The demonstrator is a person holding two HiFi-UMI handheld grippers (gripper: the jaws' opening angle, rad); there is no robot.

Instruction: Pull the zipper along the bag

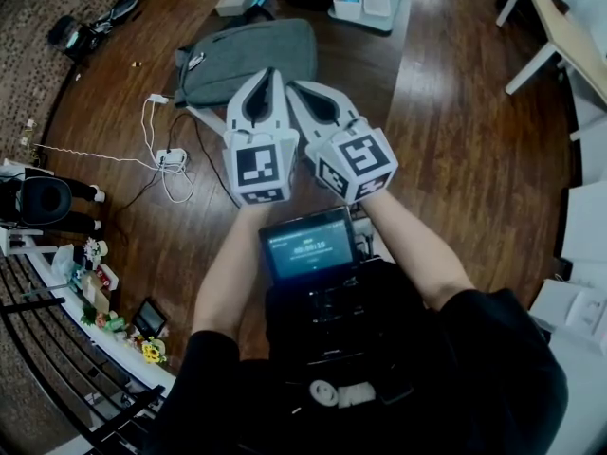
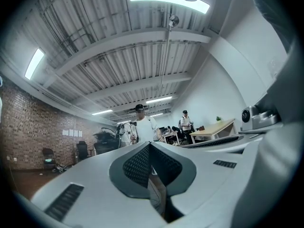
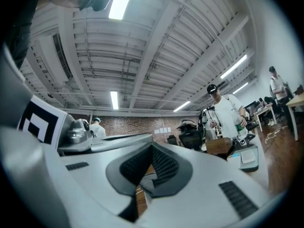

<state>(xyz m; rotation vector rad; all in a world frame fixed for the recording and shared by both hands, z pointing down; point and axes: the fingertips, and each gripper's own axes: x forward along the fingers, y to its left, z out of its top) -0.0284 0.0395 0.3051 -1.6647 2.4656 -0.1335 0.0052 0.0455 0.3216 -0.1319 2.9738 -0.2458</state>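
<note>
Left gripper [image 1: 267, 76] & right gripper [image 1: 295, 89] were pressed together, empty, mid-frame. Grey bag [image 1: 248, 57], upper centre, looked soft, floppy; prob. pinch zipper tab, brace fabric.

In the head view the bag [image 1: 248, 57] lies on the floor [image 1: 455, 159] in the upper middle of the frame. Just below it, at the centre, the left gripper [image 1: 268, 74] and right gripper [image 1: 296, 89] are side by side, tips toward the bag. A power strip [image 1: 173, 159] with cables lies to their left. A tray [image 1: 365, 3] sits at the top edge, beyond the bag. A table [image 1: 560, 31] stands in the upper right corner, and a screen [image 1: 308, 245] is below the grippers.
</note>
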